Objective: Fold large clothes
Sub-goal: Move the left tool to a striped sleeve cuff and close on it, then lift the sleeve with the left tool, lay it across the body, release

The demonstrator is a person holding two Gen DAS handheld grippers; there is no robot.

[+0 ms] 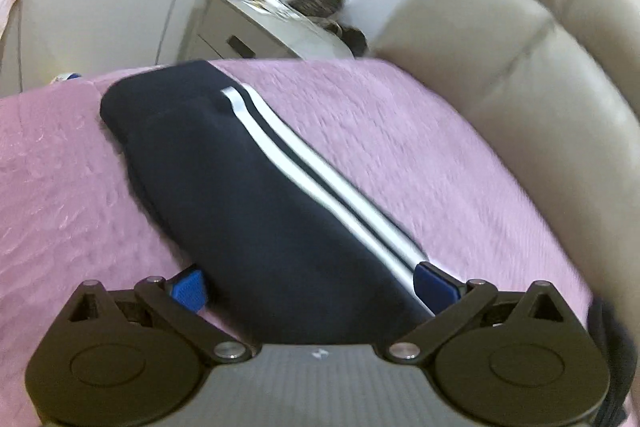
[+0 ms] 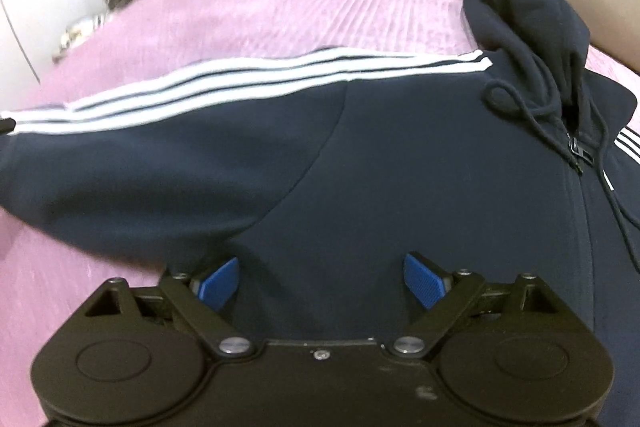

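Note:
A navy zip hoodie [image 2: 400,167] with white-striped sleeves lies flat on the pink bedspread [image 2: 280,15], its hood [image 2: 532,27] toward the headboard. One sleeve [image 1: 240,167] stretches away from me in the left wrist view. My left gripper [image 1: 312,285] is spread wide over the near end of that sleeve, a blue pad [image 1: 188,289] on each side, and nothing is pinched. My right gripper [image 2: 322,281] hovers open above the hoodie's body near the armpit. Dark fabric lies under and between its fingertips, ungripped.
A beige padded headboard [image 1: 540,47] borders the bed on the far side. A grey nightstand [image 1: 256,27] with clutter on top stands by the white wall beyond the bed's corner. Pink bedspread [image 1: 60,187] lies bare to the left of the sleeve.

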